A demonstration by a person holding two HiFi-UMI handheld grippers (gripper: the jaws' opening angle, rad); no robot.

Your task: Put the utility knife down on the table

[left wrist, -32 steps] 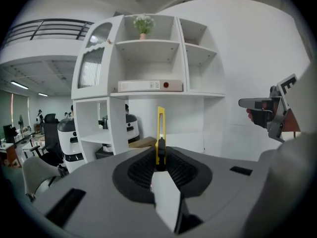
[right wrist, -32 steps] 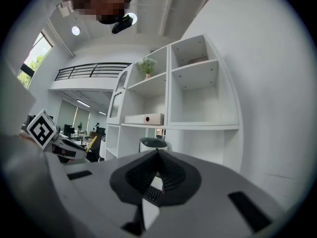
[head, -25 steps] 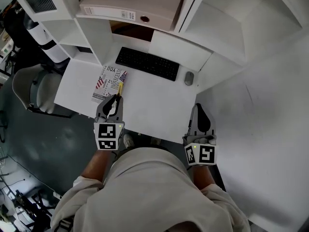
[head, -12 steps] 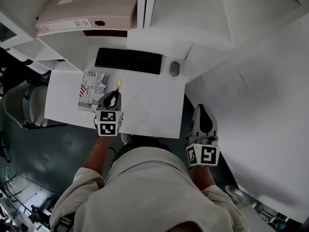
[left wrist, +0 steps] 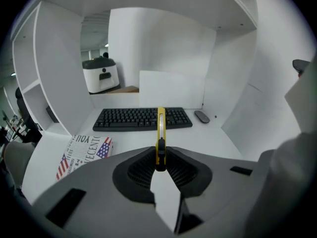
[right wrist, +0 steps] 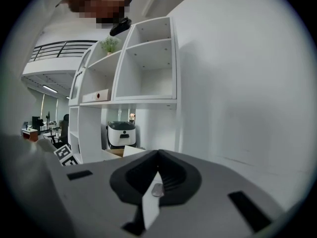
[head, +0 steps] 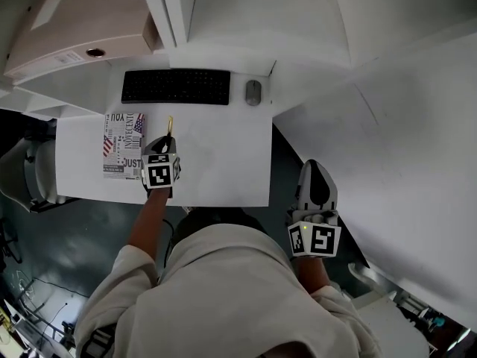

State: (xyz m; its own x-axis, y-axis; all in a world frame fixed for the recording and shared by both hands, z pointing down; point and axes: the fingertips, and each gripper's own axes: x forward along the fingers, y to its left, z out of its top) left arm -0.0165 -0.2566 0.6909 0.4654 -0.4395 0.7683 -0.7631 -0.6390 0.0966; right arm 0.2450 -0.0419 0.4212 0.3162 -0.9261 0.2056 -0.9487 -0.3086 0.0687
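My left gripper (head: 159, 154) is shut on a yellow utility knife (head: 170, 125) and hangs over the left front part of the white table (head: 223, 162), tilted down. In the left gripper view the knife (left wrist: 160, 128) sticks out forward from between the black pads, pointing at the keyboard (left wrist: 142, 118); its rear end is clamped where the left gripper (left wrist: 159, 162) closes. My right gripper (head: 316, 181) is off the table's right side, next to a white wall. In the right gripper view the right gripper (right wrist: 157, 170) is shut with nothing in it.
A black keyboard (head: 176, 86) and a grey mouse (head: 253, 92) lie at the back of the table. A printed booklet (head: 123, 144) lies just left of the left gripper. White shelves with a binder (head: 74, 51) rise behind. A chair (head: 22, 177) stands at the left.
The left gripper has sunk toward the table top and tilted downward, still holding the knife. The right gripper has drifted off past the table's right edge. The head view has swung.
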